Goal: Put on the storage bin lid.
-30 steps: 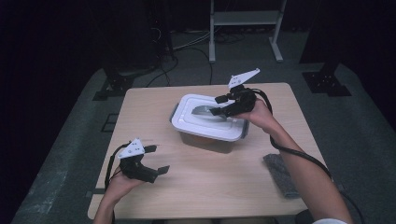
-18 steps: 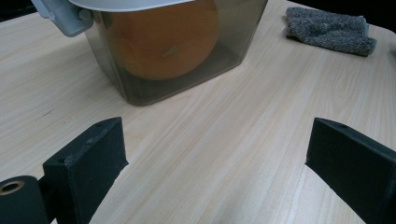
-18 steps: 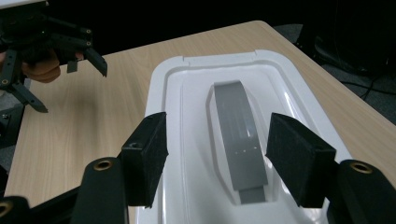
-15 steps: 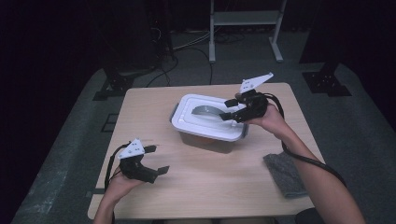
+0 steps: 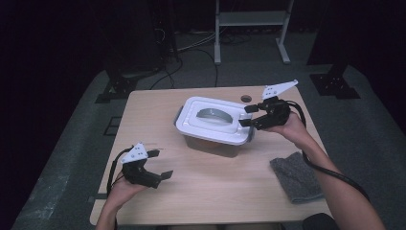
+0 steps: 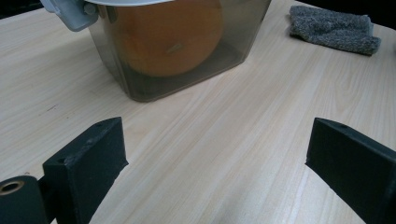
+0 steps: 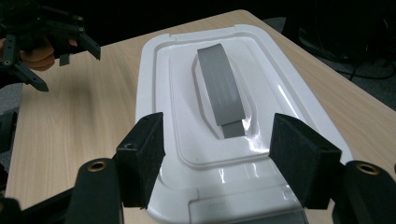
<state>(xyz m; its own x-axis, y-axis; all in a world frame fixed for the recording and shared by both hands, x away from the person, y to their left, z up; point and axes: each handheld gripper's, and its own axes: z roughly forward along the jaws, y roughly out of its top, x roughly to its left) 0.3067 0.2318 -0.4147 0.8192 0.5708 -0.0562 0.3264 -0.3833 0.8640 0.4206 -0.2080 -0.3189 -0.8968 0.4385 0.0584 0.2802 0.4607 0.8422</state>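
Note:
A translucent storage box [image 5: 210, 143] stands mid-table with a white lid [image 5: 191, 122] and a flat grey handle [image 5: 214, 115] on top. Through its wall, in the left gripper view, an orange round object [image 6: 173, 37] shows inside the box [image 6: 243, 28]. My right gripper [image 5: 246, 116] is open at the lid's right end, its jaws either side of the lid's [image 7: 177, 93] edge, facing the handle [image 7: 222, 88]. My left gripper [image 5: 160, 164] is open and holds nothing, low over the front left of the table, aimed at the box; it also appears as the left gripper [image 6: 219, 158] over bare wood.
A grey folded cloth [image 5: 294, 175] lies at the table's front right, also seen as the cloth [image 6: 331, 28]. The wooden table [image 5: 153, 110] has a small hole [image 5: 246, 98] near its far edge. A metal stand [image 5: 249, 19] and cables are on the floor behind.
My right gripper has drawn back to the right, from over the lid's handle to the lid's right end. The left gripper has stayed put.

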